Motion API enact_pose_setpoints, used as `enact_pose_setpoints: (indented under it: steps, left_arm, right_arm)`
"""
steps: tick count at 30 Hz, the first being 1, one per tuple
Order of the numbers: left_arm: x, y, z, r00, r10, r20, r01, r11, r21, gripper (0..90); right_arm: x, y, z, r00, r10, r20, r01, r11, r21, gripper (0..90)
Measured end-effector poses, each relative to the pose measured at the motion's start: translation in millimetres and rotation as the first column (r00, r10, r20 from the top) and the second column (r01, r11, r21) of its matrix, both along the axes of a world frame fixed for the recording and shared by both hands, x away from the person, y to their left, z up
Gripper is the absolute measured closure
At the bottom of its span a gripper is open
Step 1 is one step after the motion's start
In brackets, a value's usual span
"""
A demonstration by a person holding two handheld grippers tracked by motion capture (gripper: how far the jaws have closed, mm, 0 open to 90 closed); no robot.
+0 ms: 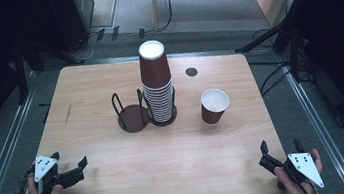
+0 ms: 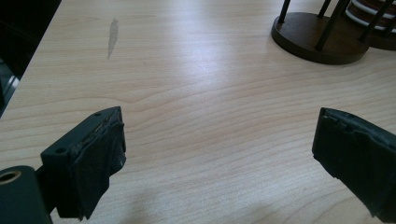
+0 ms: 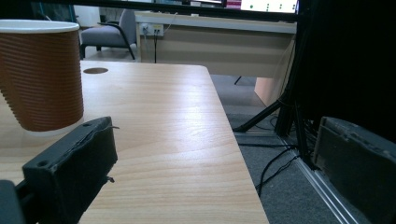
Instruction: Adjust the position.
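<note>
A tall stack of brown ribbed paper cups [image 1: 157, 84] stands in the right ring of a dark two-ring cup holder [image 1: 132, 117] at the table's middle; the left ring is bare. A single brown cup [image 1: 214, 105] with a white inside stands upright to the right of the holder, and appears large at the left of the right gripper view [image 3: 42, 74]. My left gripper [image 1: 70, 161] rests open near the front left corner, jaws wide apart over bare wood [image 2: 219, 140]. My right gripper [image 1: 281, 146] is open at the front right corner, one jaw past the table edge [image 3: 219, 163].
The wooden table [image 1: 107, 156] has a round cable hole [image 1: 191, 71] at the back right and a grey smear [image 1: 68, 114] at the left. The holder's base [image 2: 317, 37] shows in the left gripper view. Tripod legs and cables [image 1: 273, 38] lie on the floor around.
</note>
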State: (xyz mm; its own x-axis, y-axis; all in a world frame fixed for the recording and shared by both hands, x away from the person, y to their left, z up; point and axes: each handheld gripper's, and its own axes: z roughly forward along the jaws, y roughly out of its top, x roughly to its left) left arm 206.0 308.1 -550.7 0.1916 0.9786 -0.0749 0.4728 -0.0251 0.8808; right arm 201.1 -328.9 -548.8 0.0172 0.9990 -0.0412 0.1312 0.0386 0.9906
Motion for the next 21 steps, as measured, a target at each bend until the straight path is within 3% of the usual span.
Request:
enact_pose_setpoints:
  steps: [3, 12, 18, 21]
  left_arm:
    - [0.1, -0.1, 0.0, 1.0, -0.001, -0.002, 0.001, 1.0, -0.001, 3.5]
    - [-0.8, 1.8, -0.3, 1.0, 0.005, -0.008, -0.005, 1.0, -0.002, 3.5]
    - [-0.7, 1.8, -0.2, 1.0, -0.002, -0.009, 0.002, 1.0, -0.003, 3.5]
    - [-0.1, 1.6, -0.2, 0.9999, -0.005, -0.014, 0.005, 1.0, -0.001, 3.5]
  right_arm:
    - [1.5, 0.0, 0.1, 1.0, 0.005, -0.005, -0.005, 1.0, -0.009, 0.0]
    - [5.8, -0.7, 0.5, 0.9999, 0.008, -0.011, -0.007, 0.999, 0.038, 0.0]
    - [7.6, 6.1, 0.2, 0.9999, 0.012, -0.007, -0.012, 1.0, -0.013, 0.0]
    - [8.0, 6.4, 0.2, 0.9999, 0.01, -0.012, -0.011, 1.0, -0.011, 0.0]
